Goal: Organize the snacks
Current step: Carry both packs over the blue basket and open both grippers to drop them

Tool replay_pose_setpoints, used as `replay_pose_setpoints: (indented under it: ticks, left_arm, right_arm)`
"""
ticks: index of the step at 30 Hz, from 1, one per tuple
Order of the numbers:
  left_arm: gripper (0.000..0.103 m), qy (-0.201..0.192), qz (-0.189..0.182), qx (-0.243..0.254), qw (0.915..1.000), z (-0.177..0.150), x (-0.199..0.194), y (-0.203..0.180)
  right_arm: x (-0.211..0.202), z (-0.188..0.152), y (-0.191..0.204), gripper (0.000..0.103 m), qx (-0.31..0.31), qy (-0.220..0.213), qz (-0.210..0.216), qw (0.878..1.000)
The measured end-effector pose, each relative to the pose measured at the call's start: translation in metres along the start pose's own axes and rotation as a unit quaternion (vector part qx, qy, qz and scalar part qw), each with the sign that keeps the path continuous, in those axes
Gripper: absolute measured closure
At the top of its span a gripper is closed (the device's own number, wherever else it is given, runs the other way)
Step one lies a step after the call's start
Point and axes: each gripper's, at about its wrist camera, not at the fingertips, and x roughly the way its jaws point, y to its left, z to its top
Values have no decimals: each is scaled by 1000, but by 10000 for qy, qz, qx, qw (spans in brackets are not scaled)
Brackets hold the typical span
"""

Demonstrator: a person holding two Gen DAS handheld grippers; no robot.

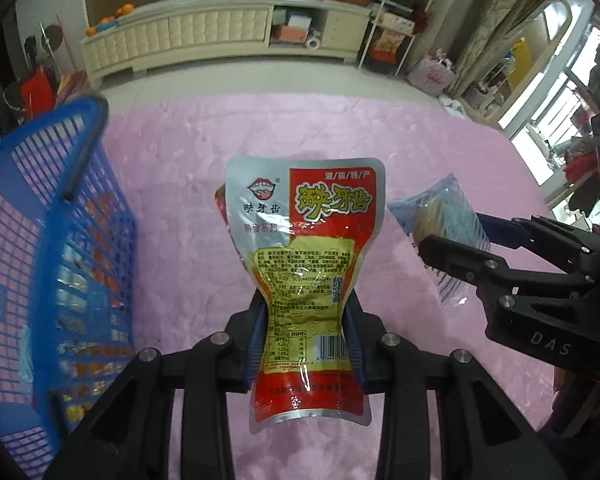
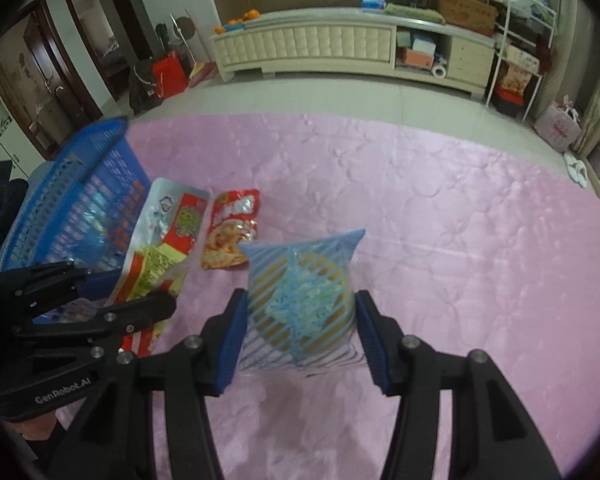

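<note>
My left gripper (image 1: 306, 320) is shut on a silver, red and yellow snack pouch (image 1: 304, 248) and holds it above the pink cloth; it also shows in the right wrist view (image 2: 160, 248). My right gripper (image 2: 300, 320) is shut on a blue-striped clear packet (image 2: 300, 292) with a round biscuit inside, seen at the right in the left wrist view (image 1: 440, 216). A blue plastic basket (image 1: 56, 264) with several snack packets inside stands at the left (image 2: 72, 200). A small red snack packet (image 2: 230, 236) lies on the cloth between pouch and striped packet.
A pink quilted cloth (image 2: 440, 240) covers the work surface. A cream low cabinet (image 2: 340, 48) stands along the far wall, with a white rack (image 2: 516, 40) and bags at the right. Red bags (image 2: 168, 76) stand on the floor at the left.
</note>
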Motion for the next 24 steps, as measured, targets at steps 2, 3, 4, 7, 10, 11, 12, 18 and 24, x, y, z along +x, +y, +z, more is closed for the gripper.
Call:
replay_pose_setpoints:
  ticks: [2,3,4,7,10,11,12,18,24]
  left_arm:
    - [70,-128,-18,56,9999,0,-15,-2]
    - [70,-181,-44,69,9998,0,-23,-3]
    - [70,-229,-85,72,9997,-1,-31,-2]
    - [70,-427,-164,61,9989,-3,-58,1]
    - [70,-642,-176,102,9977,-7,-86,12]
    - [70,-694,-151,114,9974,-8,-94,13]
    - [70,-752,-124,121,9970,-9,-104,18]
    - [70,-1010,21,121,9948,-13,-140,40]
    - [70,-1208,246,79,9923,-15,-170,79]
  right_arm:
    - [-11,-1,4,45,-28,-71,-26,10000]
    - [-20,-1,8,45,-59,-134,-48,9999]
    - [-24,1,12,45,-75,-167,-64,9998]
    - [-42,4,24,45,-54,-289,-91,9995]
    - [-57,5,39,45,-80,-411,-62,9991]
    - [-62,6,42,45,-114,-449,-56,9989]
    - [-68,7,51,45,-176,-519,-54,9985]
    - [-83,16,81,45,-319,-721,27,9969]
    - [-80,29,115,45,-339,-807,311,9957]
